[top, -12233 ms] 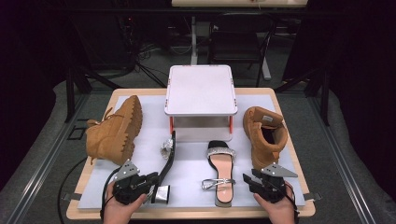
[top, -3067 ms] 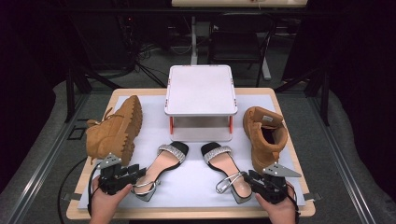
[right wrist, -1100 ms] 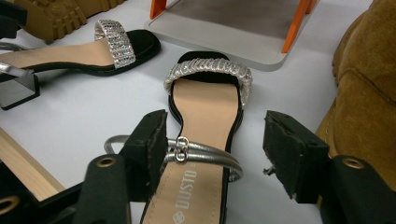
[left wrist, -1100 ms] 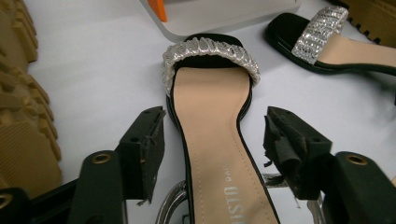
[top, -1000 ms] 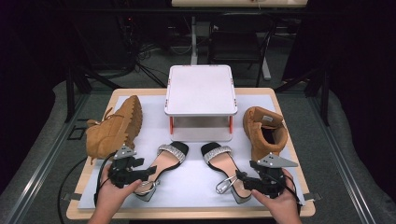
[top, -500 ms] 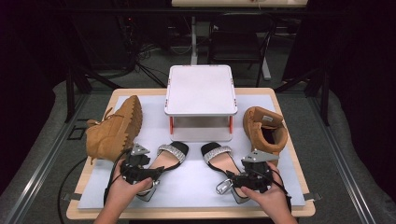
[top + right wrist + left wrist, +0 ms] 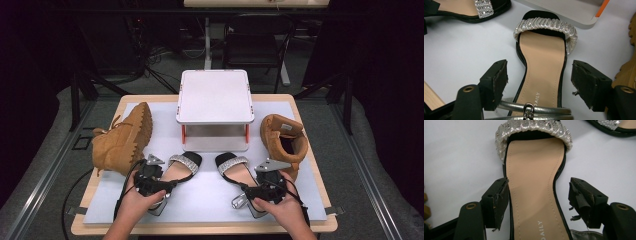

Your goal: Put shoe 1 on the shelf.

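Two black sandals with glittering silver toe bands lie side by side on the white mat [image 7: 205, 197]. My left gripper [image 7: 161, 186] stands open over the heel end of the left sandal [image 7: 182, 166]. In the left gripper view that sandal's tan insole [image 7: 534, 182] runs between the pads of the left gripper [image 7: 539, 200], the left pad at its edge and the right pad clear. My right gripper [image 7: 252, 192] has just been opening. It stands open astride the right sandal [image 7: 234, 169], whose insole [image 7: 544, 65] and silver ankle strap [image 7: 534, 110] lie between the unpressed pads of the right gripper [image 7: 539, 82].
A tan boot [image 7: 125, 140] lies on its side at the left, close to my left hand. A second tan boot [image 7: 282, 142] stands upright at the right. A white raised stand with orange legs [image 7: 214, 95] sits behind the sandals. The wooden table's front edge [image 7: 200, 229] is near.
Both hands have moved inward and a little forward, bringing each gripper over the heel end of its sandal. The sandals and boots have stayed put.
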The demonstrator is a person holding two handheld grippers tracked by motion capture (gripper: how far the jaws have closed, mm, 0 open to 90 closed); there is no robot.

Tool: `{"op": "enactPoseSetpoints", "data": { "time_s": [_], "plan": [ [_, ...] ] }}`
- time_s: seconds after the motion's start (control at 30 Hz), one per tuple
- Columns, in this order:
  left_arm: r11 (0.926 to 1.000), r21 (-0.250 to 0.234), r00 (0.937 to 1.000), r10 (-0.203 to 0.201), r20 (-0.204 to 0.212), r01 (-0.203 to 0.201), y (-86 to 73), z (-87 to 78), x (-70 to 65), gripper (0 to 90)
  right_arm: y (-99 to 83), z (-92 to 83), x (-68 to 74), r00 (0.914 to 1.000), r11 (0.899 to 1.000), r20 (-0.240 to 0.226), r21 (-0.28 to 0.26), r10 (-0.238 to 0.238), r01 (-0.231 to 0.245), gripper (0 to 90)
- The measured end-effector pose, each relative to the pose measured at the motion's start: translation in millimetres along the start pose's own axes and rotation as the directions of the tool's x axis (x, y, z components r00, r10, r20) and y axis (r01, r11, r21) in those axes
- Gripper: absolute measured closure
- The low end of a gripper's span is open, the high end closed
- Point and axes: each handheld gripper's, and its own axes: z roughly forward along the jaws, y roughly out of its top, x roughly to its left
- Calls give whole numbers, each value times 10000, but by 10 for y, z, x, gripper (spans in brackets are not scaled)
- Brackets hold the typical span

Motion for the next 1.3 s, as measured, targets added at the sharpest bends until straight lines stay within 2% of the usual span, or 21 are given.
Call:
{"op": "enactPoseSetpoints", "data": {
  "time_s": [0.23,0.57,0.77,0.93,1.13,1.3],
  "plan": [
    [9997,167,9997,-169,-154,172,-16,24,27,317,20,65,-5,10000,9998,87,208,30,-32,276],
    [9992,401,9991,-45,-422,62,-47,93,-4,312,41,181,3,9996,9985,287,543,-8,-8,276],
    [9987,515,9988,82,-484,-57,-64,129,-28,312,43,254,28,9987,9957,488,917,-151,105,278],
    [9985,532,9979,140,-625,-107,-68,142,-42,312,46,292,27,9981,9950,619,997,-12,-50,281],
    [9987,495,9963,176,-840,-135,-73,158,-64,313,48,361,61,9959,9915,896,1298,-106,-11,303],
    [9989,464,9967,122,-799,-85,-79,155,-64,315,43,402,74,9947,9897,1027,1416,78,-224,314]
  ]
}}
